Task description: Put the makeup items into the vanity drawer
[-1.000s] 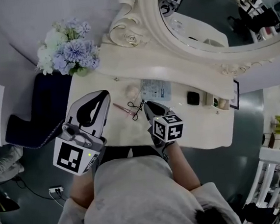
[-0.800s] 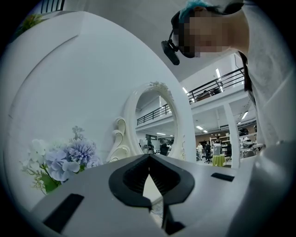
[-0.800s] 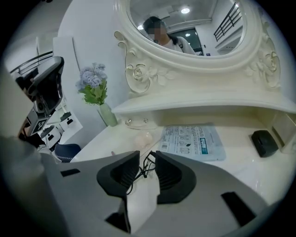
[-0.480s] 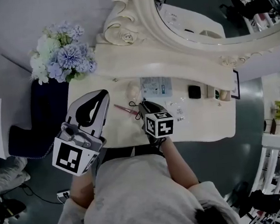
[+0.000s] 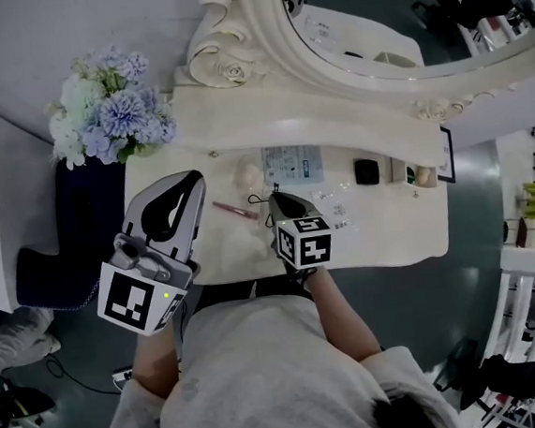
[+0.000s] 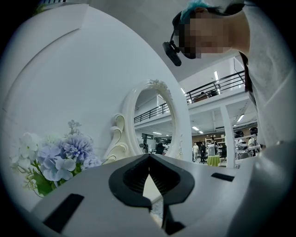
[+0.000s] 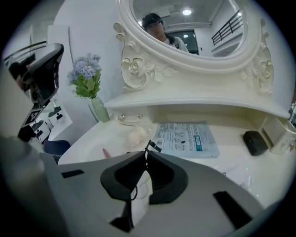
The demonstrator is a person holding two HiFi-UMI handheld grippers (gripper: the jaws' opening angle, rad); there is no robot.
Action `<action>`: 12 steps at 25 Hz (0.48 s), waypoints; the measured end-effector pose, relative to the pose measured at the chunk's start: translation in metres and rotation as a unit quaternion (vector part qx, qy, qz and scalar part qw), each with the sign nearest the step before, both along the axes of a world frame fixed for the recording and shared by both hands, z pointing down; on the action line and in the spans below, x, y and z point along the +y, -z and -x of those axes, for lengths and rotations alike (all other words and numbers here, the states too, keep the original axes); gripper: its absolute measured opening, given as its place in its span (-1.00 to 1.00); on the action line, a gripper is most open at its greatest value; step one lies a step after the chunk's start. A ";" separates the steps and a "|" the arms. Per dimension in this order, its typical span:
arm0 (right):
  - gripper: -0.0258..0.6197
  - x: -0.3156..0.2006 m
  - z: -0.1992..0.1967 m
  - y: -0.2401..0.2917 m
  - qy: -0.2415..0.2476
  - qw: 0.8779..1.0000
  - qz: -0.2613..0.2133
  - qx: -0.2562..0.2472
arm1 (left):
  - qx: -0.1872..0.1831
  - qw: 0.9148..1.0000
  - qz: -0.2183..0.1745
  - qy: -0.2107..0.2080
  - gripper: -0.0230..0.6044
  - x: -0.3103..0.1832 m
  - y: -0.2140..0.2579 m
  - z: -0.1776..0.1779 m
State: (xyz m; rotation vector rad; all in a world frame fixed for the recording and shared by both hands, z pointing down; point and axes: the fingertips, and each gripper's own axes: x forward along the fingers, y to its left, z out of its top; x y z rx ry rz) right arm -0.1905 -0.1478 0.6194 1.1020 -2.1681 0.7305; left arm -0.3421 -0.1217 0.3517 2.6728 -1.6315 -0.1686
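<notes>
Right gripper [image 7: 146, 156] pinching eyelash curler [image 7: 154, 147] (above vanity top [image 7: 107, 137]), left gripper [image 6: 149, 159] closed

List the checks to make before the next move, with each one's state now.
1. Grip: right gripper shut on the black tool: ok.
2. Free hand: left gripper shut and empty: ok.
3. Target: vanity drawer open: cannot tell, its front is not in view.
4. Stowed: pink stick: not ok, it lies on the table.
5. Stowed: printed packet: not ok, it lies on the table.
</notes>
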 end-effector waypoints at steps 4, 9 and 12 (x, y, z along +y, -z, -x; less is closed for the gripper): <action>-0.81 -0.005 -0.011 0.016 0.017 0.998 -0.042 0.047 | 0.000 1.000 -0.002 -0.006 -0.88 -0.003 0.002 -0.010; -0.81 -0.008 -0.029 0.026 0.036 0.992 -0.075 0.099 | 0.000 1.000 -0.007 -0.013 -0.88 -0.007 0.008 -0.028; -0.82 -0.009 -0.043 0.031 0.031 0.991 -0.078 0.104 | 0.001 1.000 -0.012 -0.017 -0.88 -0.010 0.013 -0.040</action>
